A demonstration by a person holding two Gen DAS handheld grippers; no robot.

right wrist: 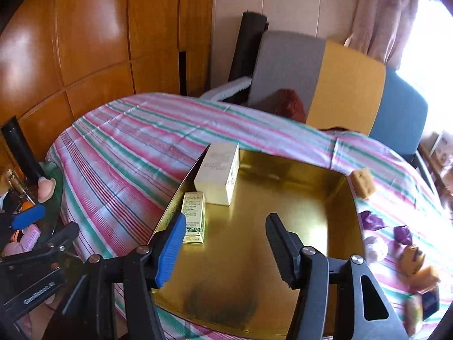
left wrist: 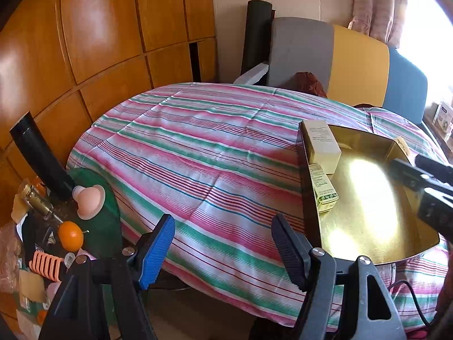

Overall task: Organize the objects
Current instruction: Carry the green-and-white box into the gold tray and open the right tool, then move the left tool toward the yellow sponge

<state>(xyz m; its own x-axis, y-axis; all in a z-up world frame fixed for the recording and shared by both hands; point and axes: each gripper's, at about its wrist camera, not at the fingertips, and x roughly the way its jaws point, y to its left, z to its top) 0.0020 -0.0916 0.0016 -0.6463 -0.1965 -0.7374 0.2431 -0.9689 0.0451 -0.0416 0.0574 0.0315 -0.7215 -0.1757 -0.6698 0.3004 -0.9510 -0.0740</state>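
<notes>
A shiny gold tray [left wrist: 368, 198] lies on the striped bedspread [left wrist: 198, 147]. Along its left wall stand a cream box [left wrist: 322, 144] and a smaller green-and-cream box [left wrist: 324, 189]. My left gripper [left wrist: 223, 252] hovers open over the bedspread, left of the tray, with nothing between its fingers. In the right wrist view my right gripper [right wrist: 226, 249] stands open above the tray [right wrist: 283, 198], empty, with the small box [right wrist: 194, 218] just beyond its blue finger and the cream box [right wrist: 218, 172] farther back. Small loose items sit right of the tray: a yellow cube [right wrist: 363, 182], purple wrappers [right wrist: 371, 219] and a toy figure [right wrist: 414, 257].
A cluttered side table [left wrist: 102, 226] at the left holds an orange [left wrist: 70, 235], a black cylinder [left wrist: 39, 155] and a pink object [left wrist: 89, 201]. Grey, yellow and blue cushions [left wrist: 359, 65] stand behind the bed. Wooden panels [left wrist: 99, 28] fill the back left.
</notes>
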